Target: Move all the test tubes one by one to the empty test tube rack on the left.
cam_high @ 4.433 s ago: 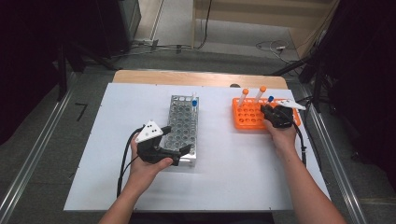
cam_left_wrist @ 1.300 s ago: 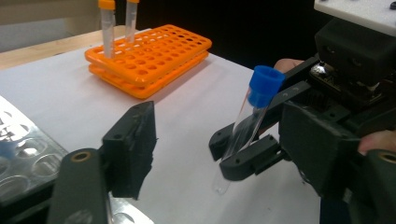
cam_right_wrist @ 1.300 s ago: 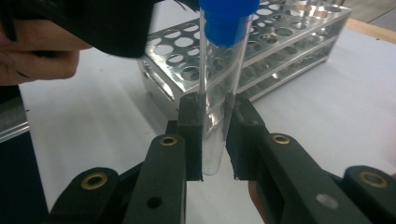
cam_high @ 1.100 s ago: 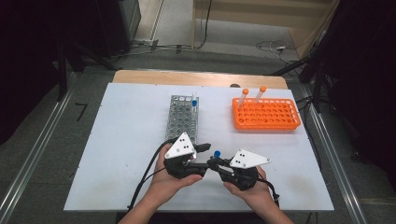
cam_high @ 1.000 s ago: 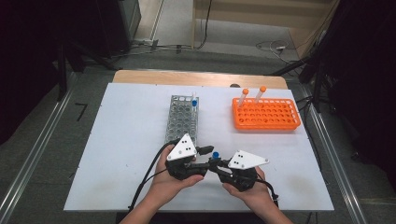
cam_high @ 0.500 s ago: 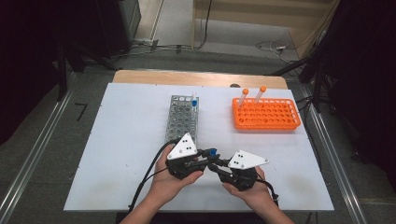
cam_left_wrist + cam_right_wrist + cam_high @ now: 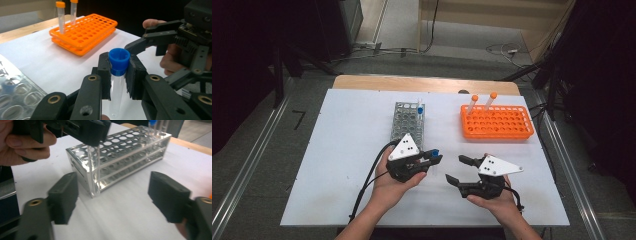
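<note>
Blue-capped tube (image 7: 118, 75), clear body, sits upright between the pads of the left gripper (image 7: 119, 72), clamped just under its cap; in the high view the cap (image 7: 435, 151) shows at that gripper's (image 7: 432, 159) tip, above the white table (image 7: 337, 150) near its front edge, just in front of the clear rack (image 7: 407, 125). Left gripper is grasping the tube, pads pressed on both sides.

Right gripper (image 7: 459, 168) is just beside it, apart from the tube, jaws spread wide w/ nothing between them (they've just been opening). Its own view shows the two black pads (image 7: 63, 196) wide apart over bare table, w/ the tube's (image 7: 95, 170) lower end hanging in front of the clear rack (image 7: 120, 152).

Clear rack holds one blue-capped tube (image 7: 419, 106) at its far end. Orange rack (image 7: 497, 122) stands farther back on the right, well apart, w/ two orange-capped tubes (image 7: 472, 102) upright at its far edge.
</note>
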`<state>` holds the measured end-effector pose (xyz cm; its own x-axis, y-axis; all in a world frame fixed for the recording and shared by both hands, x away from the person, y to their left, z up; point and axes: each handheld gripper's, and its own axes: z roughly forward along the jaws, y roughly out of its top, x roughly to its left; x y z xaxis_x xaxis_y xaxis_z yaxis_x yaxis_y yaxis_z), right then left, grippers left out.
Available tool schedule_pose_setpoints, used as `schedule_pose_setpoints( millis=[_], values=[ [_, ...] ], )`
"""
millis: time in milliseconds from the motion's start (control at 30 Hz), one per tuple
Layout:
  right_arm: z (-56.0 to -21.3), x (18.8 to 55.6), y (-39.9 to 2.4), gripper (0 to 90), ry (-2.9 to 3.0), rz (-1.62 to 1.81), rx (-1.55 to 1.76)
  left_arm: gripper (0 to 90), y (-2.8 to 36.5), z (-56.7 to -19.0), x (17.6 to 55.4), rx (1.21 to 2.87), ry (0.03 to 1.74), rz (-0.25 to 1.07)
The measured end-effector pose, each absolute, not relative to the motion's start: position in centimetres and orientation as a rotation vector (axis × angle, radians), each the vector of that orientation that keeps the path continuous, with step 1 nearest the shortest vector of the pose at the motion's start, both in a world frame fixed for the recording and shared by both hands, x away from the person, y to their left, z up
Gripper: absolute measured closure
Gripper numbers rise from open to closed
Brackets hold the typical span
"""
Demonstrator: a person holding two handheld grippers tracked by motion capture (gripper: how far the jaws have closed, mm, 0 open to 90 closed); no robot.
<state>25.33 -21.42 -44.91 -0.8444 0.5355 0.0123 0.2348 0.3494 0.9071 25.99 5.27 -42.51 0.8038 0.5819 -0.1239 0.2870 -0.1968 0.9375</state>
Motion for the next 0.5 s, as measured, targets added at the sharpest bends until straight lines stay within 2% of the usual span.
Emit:
schedule_pose_setpoints(
  millis=[133,500],
  values=[
    [-44.9,25.5,-22.6,5.2,2.349,1.486,0.72,76.0,5.7,-42.1,26.6,1.782,0.684,0.325],
    [-45.4,25.3,-26.9,2.8,2.316,1.482,0.799,76.0,7.0,-41.0,28.8,1.757,0.721,0.381]
  ],
)
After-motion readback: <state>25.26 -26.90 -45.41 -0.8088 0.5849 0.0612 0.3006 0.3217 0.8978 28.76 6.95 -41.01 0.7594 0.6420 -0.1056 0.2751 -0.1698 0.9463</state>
